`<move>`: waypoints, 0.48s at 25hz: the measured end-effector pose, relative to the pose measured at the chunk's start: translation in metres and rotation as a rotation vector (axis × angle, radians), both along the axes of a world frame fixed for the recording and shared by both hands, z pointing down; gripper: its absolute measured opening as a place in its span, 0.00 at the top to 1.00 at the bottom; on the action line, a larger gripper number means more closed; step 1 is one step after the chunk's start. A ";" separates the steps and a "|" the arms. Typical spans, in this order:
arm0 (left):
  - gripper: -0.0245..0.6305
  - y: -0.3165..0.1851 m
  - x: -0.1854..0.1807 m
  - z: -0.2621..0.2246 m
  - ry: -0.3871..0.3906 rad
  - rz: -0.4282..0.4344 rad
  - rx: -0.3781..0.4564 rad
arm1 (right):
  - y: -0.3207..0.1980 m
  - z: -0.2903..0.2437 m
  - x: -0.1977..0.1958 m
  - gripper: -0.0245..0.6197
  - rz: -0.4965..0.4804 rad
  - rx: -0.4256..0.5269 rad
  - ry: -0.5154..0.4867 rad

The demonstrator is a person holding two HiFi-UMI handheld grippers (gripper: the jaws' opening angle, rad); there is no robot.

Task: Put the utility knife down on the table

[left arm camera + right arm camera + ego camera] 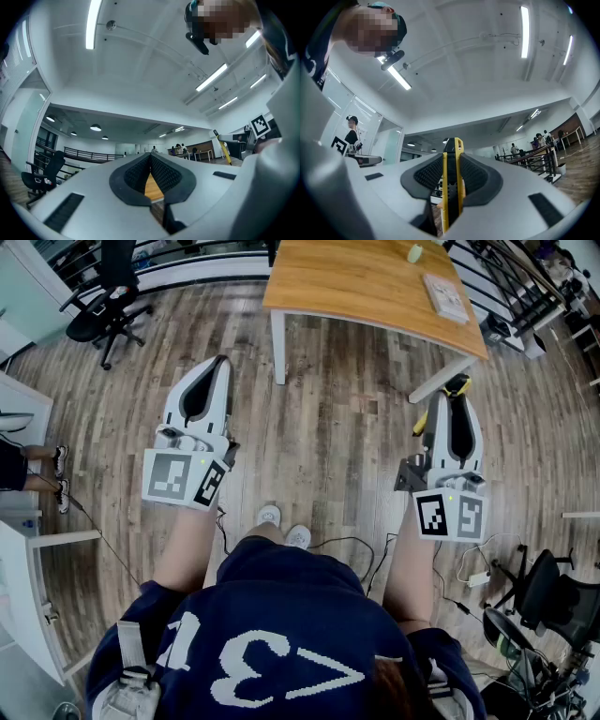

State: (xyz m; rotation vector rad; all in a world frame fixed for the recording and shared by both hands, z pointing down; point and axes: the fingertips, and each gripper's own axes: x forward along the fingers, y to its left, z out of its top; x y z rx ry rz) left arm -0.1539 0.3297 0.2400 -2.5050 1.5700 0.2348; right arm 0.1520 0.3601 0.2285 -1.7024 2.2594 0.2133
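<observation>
The utility knife (452, 187) is yellow and black and stands on edge between the pads of my right gripper (453, 161), which is shut on it. In the head view its yellow tip (457, 384) pokes out past the right gripper (455, 397), held over the wooden floor short of the table's near corner. The wooden table (356, 282) stands ahead at the top of that view. My left gripper (221, 362) hovers at the left, its pads (161, 171) meeting at the tips with nothing between them.
A flat booklet (444, 296) and a small pale object (414, 253) lie on the table's far right. A black office chair (108, 292) stands at the upper left, another chair (548, 592) at the lower right. Cables (361, 545) trail on the floor near my feet.
</observation>
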 end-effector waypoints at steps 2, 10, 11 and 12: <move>0.94 0.004 0.002 -0.002 0.000 0.001 0.001 | 0.004 -0.004 0.000 0.76 -0.002 0.006 -0.002; 0.94 0.014 0.004 -0.003 -0.003 0.005 0.002 | 0.015 -0.010 0.001 0.76 -0.020 0.015 -0.039; 0.94 0.013 0.004 -0.002 -0.005 0.005 0.001 | 0.014 -0.010 0.001 0.76 -0.020 0.016 -0.039; 0.94 0.011 0.005 -0.002 -0.007 0.005 -0.001 | 0.012 -0.010 0.001 0.76 -0.020 0.015 -0.040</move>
